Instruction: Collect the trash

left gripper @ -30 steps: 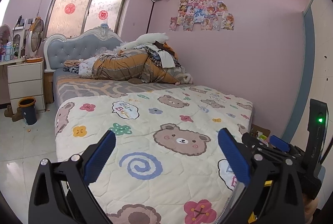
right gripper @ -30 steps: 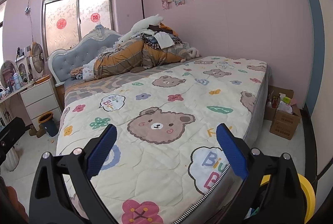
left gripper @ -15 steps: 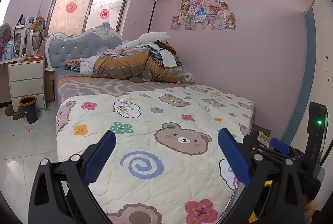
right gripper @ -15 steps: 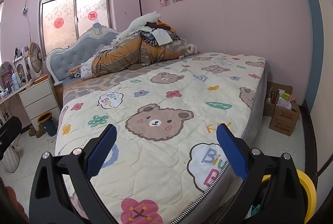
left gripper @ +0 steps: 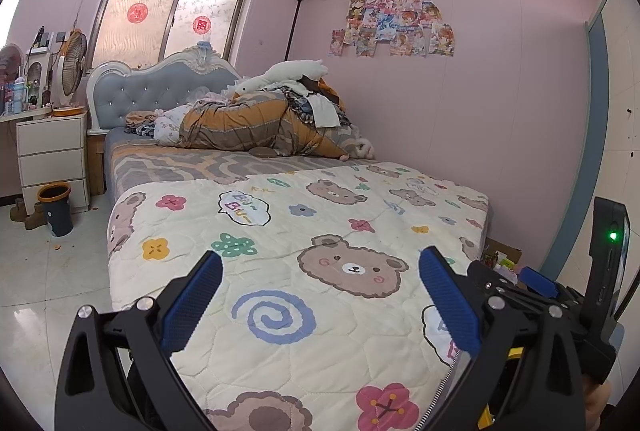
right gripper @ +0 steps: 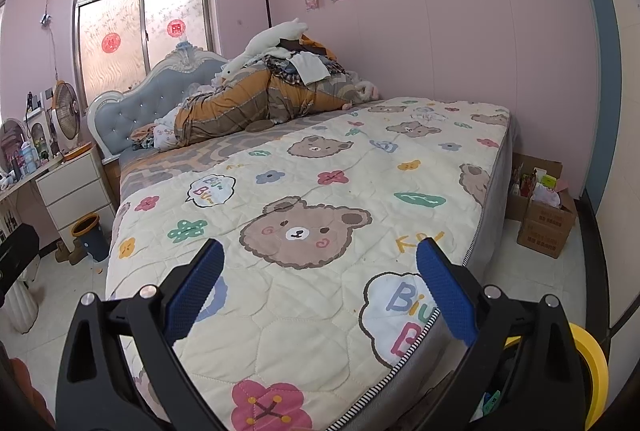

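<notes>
Holding both hand-held grippers, left point(left gripper: 320, 287) and right point(right gripper: 320, 279), wide open and empty over the bed's point(left gripper: 280, 351) foot edge; no trash is visible, probably light, crushable scraps.

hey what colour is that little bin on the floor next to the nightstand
The bin is dark navy with an orange rim, clearest in the left wrist view.

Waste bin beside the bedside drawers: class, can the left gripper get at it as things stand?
Probably not yet. The open left gripper hangs over the foot of the bed, and the waste bin stands far off on the floor beside it. That floor looks free to walk along.
</notes>
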The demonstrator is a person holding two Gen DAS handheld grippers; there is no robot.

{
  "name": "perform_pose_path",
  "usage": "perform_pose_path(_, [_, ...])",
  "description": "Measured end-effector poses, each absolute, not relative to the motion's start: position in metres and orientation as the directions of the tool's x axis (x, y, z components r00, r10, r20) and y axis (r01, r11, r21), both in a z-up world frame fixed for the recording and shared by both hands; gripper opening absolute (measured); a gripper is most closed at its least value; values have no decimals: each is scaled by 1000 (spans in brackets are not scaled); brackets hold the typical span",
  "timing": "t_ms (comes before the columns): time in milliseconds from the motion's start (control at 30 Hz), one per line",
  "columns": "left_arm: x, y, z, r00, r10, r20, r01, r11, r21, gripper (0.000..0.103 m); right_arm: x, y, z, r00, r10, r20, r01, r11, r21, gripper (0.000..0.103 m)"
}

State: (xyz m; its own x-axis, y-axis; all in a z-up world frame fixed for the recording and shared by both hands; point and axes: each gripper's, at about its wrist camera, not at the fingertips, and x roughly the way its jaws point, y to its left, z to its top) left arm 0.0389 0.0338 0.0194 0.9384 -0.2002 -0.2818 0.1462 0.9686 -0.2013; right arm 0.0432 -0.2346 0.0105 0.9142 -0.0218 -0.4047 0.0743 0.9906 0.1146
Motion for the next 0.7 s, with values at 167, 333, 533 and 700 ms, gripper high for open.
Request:
perform_pose_path(167, [39,34,19,938,-201,-284,146,968,-202,95,44,-234,11,914,-22,-405,75,991,113,93])
perform_pose_path(333, [41,35,17,935,-203,-289,147,968,-204,95,44,-234,10,913,-23,-406,75,991,115,93])
perform_pose_path(533, [42,35,15,934,-204,-293,147,967,-207,95,44,-235,9,912,-21,-410,74,991,115,93])
perform_pose_path(700, [42,34,14,932,-208,-298,149,966,-210,95,44,-234,7,911,-21,-411,74,991,114,93])
